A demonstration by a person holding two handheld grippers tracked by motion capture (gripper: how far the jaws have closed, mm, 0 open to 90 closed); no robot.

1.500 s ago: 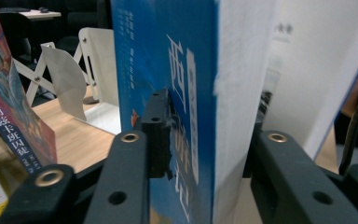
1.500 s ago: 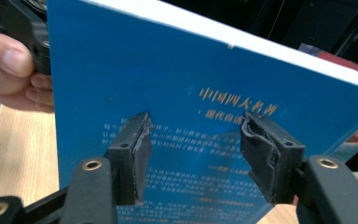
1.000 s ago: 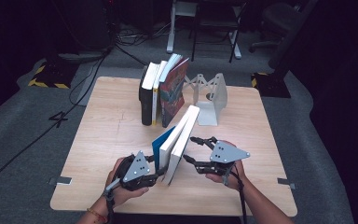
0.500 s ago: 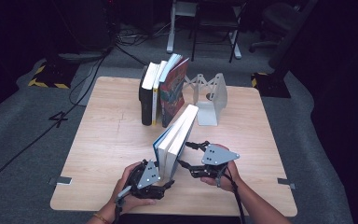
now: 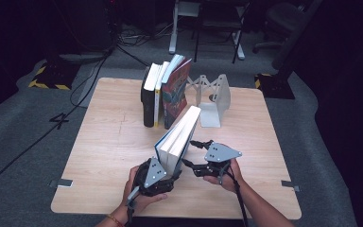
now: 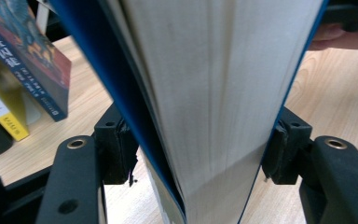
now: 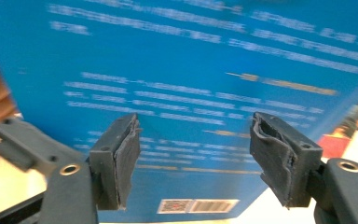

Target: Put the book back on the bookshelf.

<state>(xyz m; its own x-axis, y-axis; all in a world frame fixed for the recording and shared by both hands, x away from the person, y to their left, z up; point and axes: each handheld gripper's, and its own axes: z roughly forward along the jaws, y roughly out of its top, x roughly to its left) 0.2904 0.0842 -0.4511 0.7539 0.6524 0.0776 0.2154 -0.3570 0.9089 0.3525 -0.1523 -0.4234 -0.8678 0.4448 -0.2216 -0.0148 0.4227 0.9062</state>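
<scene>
— Since a second ago, left gripper (image 5: 169, 176) has slid under the blue book (image 5: 178, 135), jaws clamped on its near end.
— And the right gripper (image 5: 194, 153)?
— Jaws apart, beside the cover; book tilts mid-desk (image 5: 108, 142).

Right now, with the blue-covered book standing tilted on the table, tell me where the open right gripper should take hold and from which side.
Grip the thick blue-covered book across its two covers at the near page edge, coming from the person's side as the left gripper does. The right gripper faces the flat back cover, too broad for its open jaws; only the thickness fits.
</scene>
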